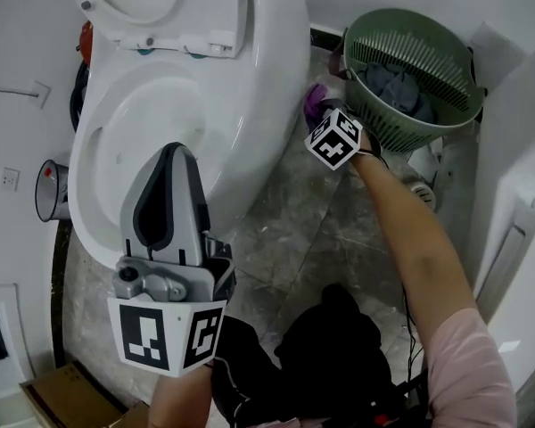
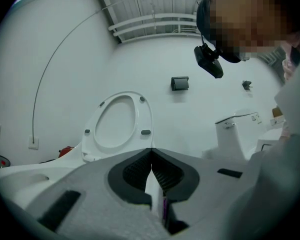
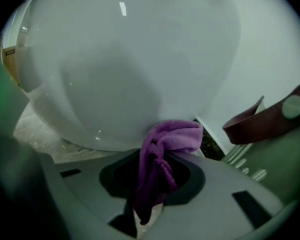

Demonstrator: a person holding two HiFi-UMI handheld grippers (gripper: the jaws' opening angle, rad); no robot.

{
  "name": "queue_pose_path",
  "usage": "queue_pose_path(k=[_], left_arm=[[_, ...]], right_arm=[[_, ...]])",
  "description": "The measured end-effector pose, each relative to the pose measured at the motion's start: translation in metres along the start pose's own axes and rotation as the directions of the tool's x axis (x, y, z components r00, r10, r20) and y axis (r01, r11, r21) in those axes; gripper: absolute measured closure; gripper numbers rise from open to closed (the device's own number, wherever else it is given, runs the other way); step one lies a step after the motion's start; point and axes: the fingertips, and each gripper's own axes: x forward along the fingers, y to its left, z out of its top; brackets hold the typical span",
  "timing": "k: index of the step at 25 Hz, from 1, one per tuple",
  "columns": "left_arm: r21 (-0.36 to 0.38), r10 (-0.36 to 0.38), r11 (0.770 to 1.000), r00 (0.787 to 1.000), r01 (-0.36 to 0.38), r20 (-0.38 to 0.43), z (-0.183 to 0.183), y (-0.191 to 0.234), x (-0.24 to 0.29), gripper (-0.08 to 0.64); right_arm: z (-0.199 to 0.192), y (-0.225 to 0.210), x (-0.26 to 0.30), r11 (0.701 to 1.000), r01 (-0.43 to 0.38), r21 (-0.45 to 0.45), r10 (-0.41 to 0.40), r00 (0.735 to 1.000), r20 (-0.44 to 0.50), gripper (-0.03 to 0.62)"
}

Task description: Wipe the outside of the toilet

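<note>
Right hand-held gripper (image 3: 155, 159) clamps purple terry cloth (image 3: 172, 136) against white ceramic toilet (image 3: 125, 69) lower flank. Left hand-held gripper (image 2: 151, 156) closed, empty, above toilet. Wiping probably midway; other sides left.

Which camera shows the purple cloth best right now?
Right gripper view: the purple cloth hangs clamped in the right tongs against the toilet bowl. Head view shows a sliver; left gripper view faces the seat.
</note>
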Motion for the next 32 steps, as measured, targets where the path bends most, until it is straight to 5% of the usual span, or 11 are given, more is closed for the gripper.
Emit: queue_pose_path(k=[7,32], left_arm=[[-0.004,0.027,1.0,0.998,-0.027,-0.059,-0.03,0.009,0.009,0.551],[0.013,0.056,0.998,0.997,-0.056,-0.06,-0.027,0.009,-0.009,0.551]], right_arm=[[-0.001,-0.009,0.029,0.999,0.036,-0.022,-0.035,0.998,0.044,0.489],[0.003,0.052,0.004,0.991,-0.131,-0.026,0.132,0.988,0.078,0.497]])
